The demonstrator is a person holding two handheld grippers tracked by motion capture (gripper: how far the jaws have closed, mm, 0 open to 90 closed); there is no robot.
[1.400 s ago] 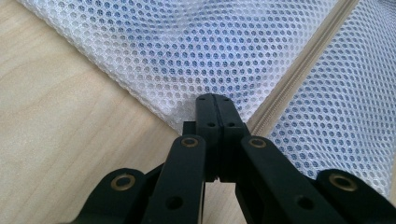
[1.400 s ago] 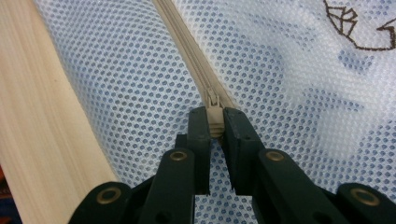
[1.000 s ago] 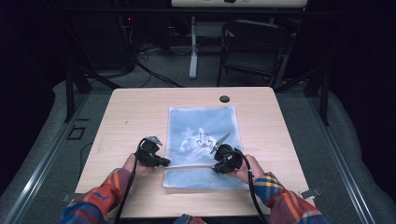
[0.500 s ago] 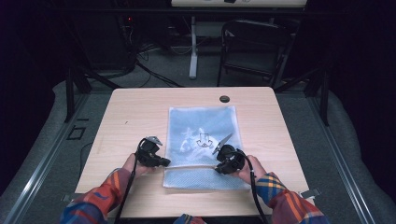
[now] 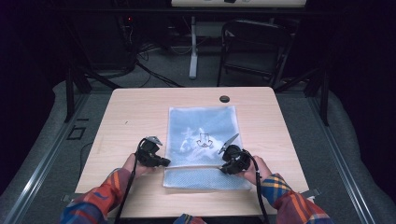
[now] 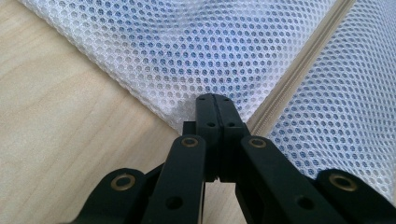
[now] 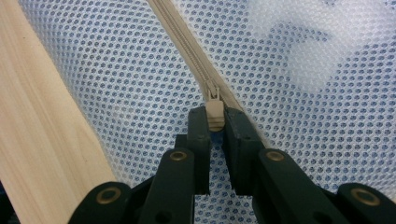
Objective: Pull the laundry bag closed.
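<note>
We judge the flat white mesh zip bag (image 5: 201, 135) light and limp, so our left tongs (image 6: 212, 100) clench its edge beside the beige zipper (image 6: 299, 70) while our right tongs (image 7: 215, 119) grasp the beige zipper pull (image 7: 214, 112).

High view overhead; 2 gripper views close on mesh bag (image 5: 201, 135).

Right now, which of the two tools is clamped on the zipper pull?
The right tool: its jaws pinch the beige zipper pull on the mesh bag. The left tool is shut on the bag's mesh edge beside the zipper instead.
</note>
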